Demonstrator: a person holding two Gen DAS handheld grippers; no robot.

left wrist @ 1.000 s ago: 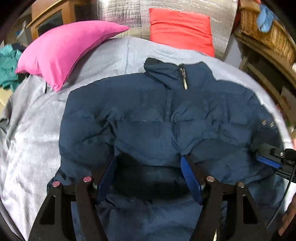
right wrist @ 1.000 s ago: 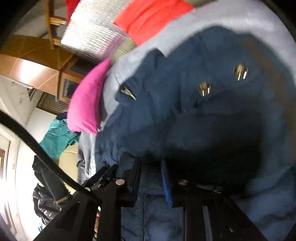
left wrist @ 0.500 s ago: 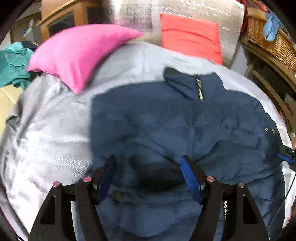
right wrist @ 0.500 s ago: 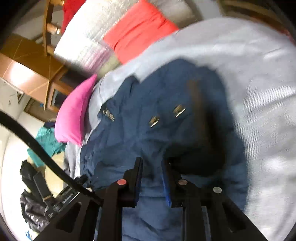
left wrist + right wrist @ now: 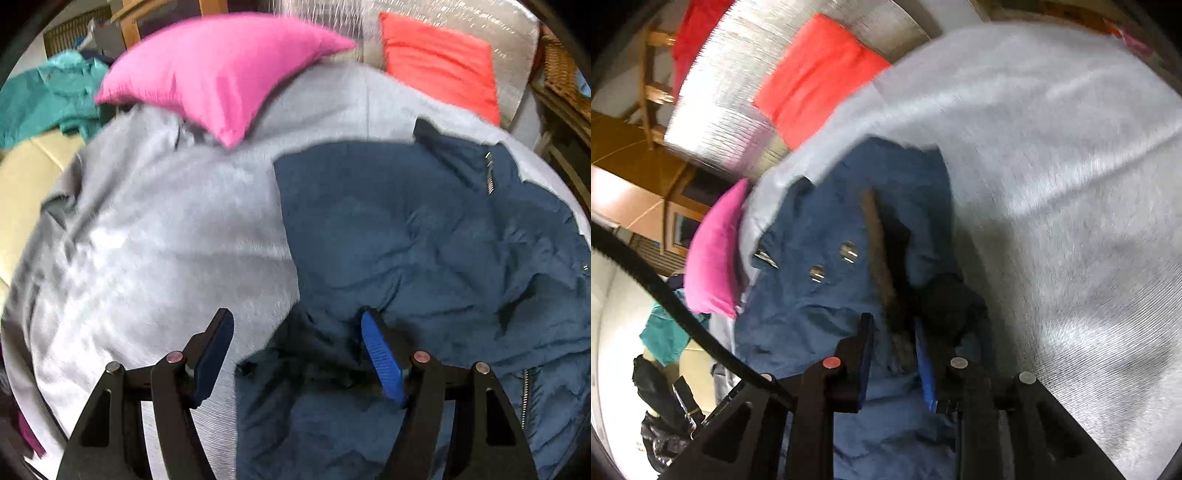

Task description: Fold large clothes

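No readable brand or writing. Navy puffer jacket (image 5: 424, 236) spread on grey bedcover (image 5: 159, 236), toward its right side, collar near orange pillow (image 5: 439, 62). Left gripper (image 5: 295, 354) spread wide over jacket's left edge, gripping nothing. Right gripper (image 5: 894, 354) narrowed on jacket fold. Bare cover left, below pink pillow (image 5: 218, 70).

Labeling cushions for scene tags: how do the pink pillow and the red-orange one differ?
The pink pillow is plump and lies tilted on the grey bed cover, one corner pointing down at it; the red-orange pillow looks flatter and leans against the silver quilted backrest. The pink one is left of the navy jacket, the red-orange one behind its collar. Both are plain, single-colour and clear of the jacket.
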